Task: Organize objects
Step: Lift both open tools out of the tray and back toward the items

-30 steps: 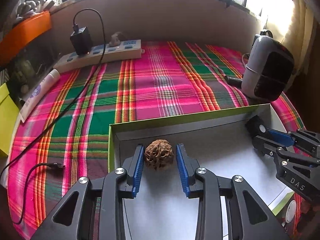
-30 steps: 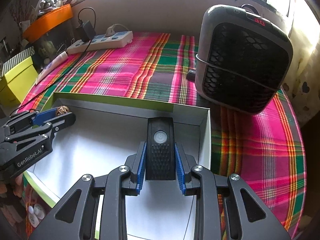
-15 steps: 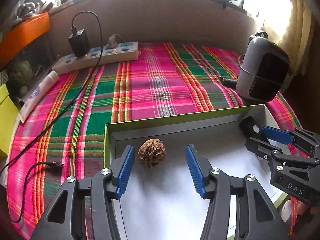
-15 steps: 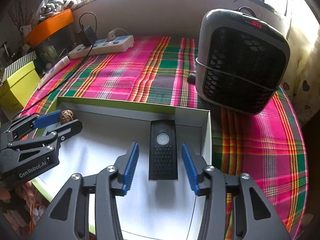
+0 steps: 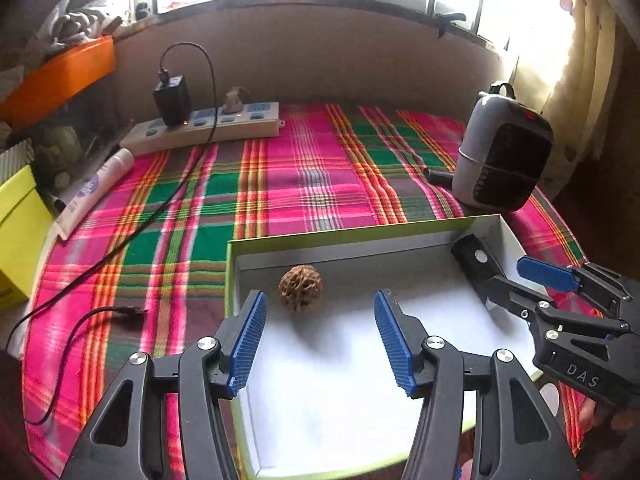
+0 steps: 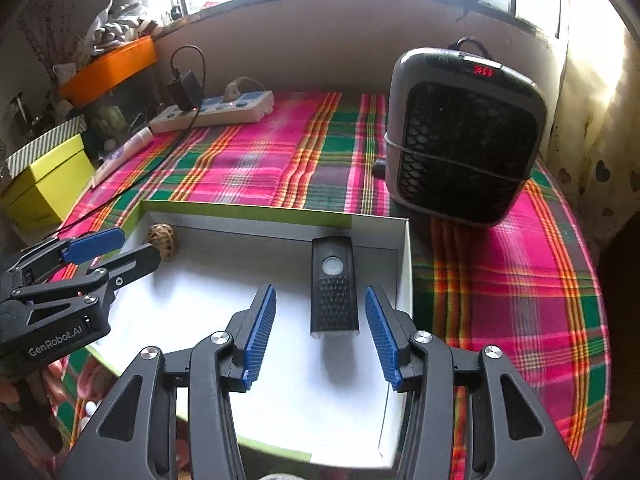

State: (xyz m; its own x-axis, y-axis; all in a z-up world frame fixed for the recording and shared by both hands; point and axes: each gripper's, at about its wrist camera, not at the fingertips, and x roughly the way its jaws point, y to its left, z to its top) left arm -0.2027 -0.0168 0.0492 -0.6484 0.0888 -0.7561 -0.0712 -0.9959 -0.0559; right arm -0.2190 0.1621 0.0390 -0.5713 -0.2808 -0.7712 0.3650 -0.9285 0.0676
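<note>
A brown walnut (image 5: 301, 288) lies in the far left corner of a shallow white box with a green rim (image 5: 360, 236). My left gripper (image 5: 319, 300) hovers just behind the walnut; its jaws are opening wide and touch nothing. A black rectangular device (image 6: 334, 284) with a round button lies flat in the box (image 6: 240, 210) near the right wall. My right gripper (image 6: 319, 294) is open, its blue pads standing clear on either side of the device's near end. Each gripper shows in the other's view: right gripper (image 5: 506, 276), left gripper (image 6: 138, 245), the latter next to the walnut (image 6: 161, 239).
The box sits on a pink and green plaid cloth (image 5: 320, 176). A grey and black heater (image 6: 464, 136) stands just beyond the box's right corner. A power strip (image 5: 208, 128) with a charger, a tube (image 5: 94, 192), a yellow box (image 5: 16, 232) and a loose cable end (image 5: 128, 311) lie to the left.
Both grippers opened and drew back and up. The left let go of the walnut and the right let go of the black device; both things now rest in the box.
</note>
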